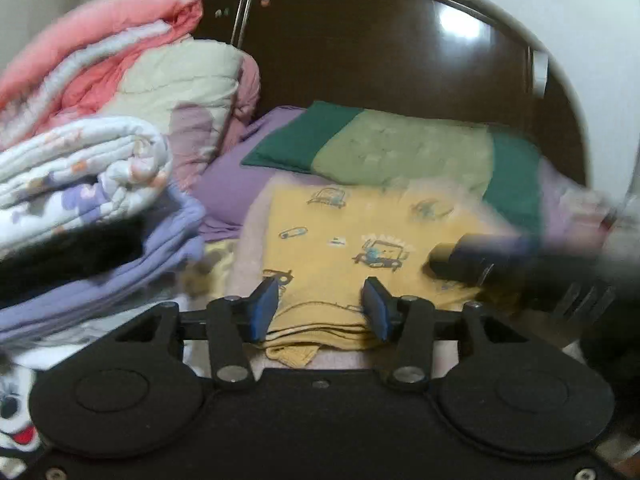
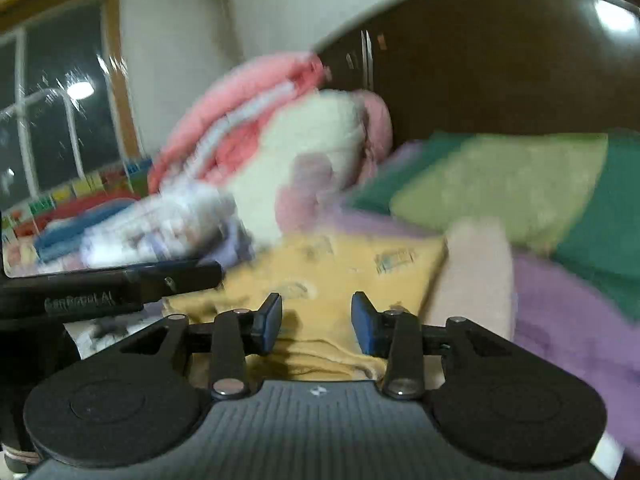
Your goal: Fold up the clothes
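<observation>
Behind yellow garment (image 1: pixel 352 236): green pillow (image 1: pixel 404 152), dark headboard (image 1: pixel 360 48). Left gripper (image 1: pixel 322 304) and right gripper (image 2: pixel 317 322): jaws apart, over garment's near folded edge.

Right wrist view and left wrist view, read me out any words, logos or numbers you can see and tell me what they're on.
"GenRobot AI", blurred, so the reading is uncertain: on the black body of the left gripper as seen from the right wrist camera.
Small white logo mark on the right gripper's grey ribbed housing: no letters readable.
Yellow printed garment: cartoon vehicles and a safety pin, any lettering too small and blurred.
</observation>
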